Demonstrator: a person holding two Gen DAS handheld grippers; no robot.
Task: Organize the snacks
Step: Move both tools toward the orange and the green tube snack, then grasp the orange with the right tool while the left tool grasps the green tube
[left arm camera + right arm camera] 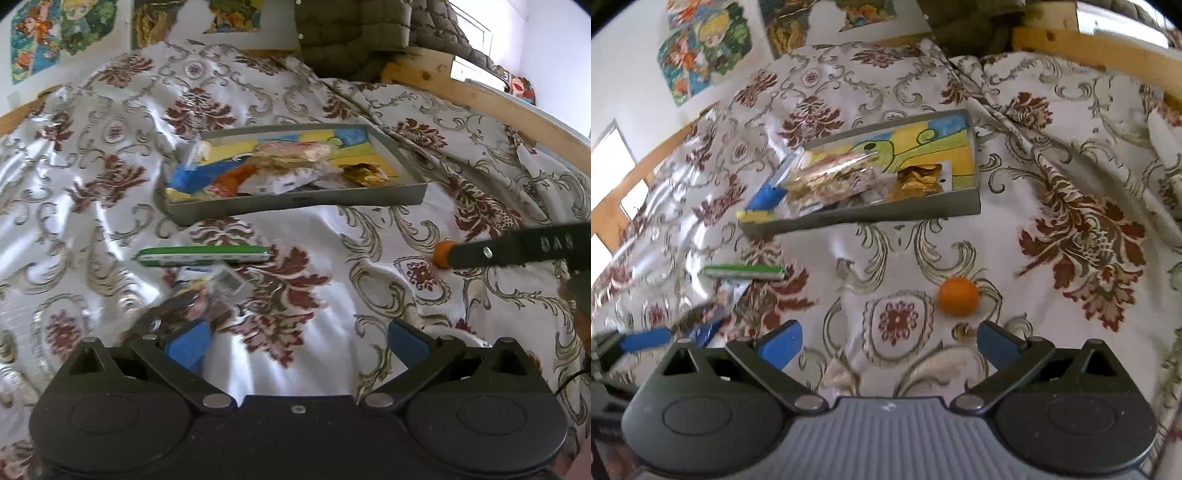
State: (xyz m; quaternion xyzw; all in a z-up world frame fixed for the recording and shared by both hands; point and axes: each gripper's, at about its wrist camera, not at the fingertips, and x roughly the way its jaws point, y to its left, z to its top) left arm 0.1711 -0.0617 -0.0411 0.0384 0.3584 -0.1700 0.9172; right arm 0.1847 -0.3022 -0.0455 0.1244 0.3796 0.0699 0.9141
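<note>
left gripper [295, 341] gaping wide, holding nothing | right gripper [888, 341] also spread, empty, hovering near the orange ball-shaped snack [959, 296] on the bedspread [1071, 177] | green wafer pack [202, 255] lying short of the tray [295, 202] | centring the jaws round the snack before squeezing looks wise

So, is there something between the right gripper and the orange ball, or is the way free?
Nothing visible blocks it. The right gripper is open, and only bare patterned bedspread lies between its fingers and the orange ball, just ahead toward the right finger. The tray sits farther back.
</note>
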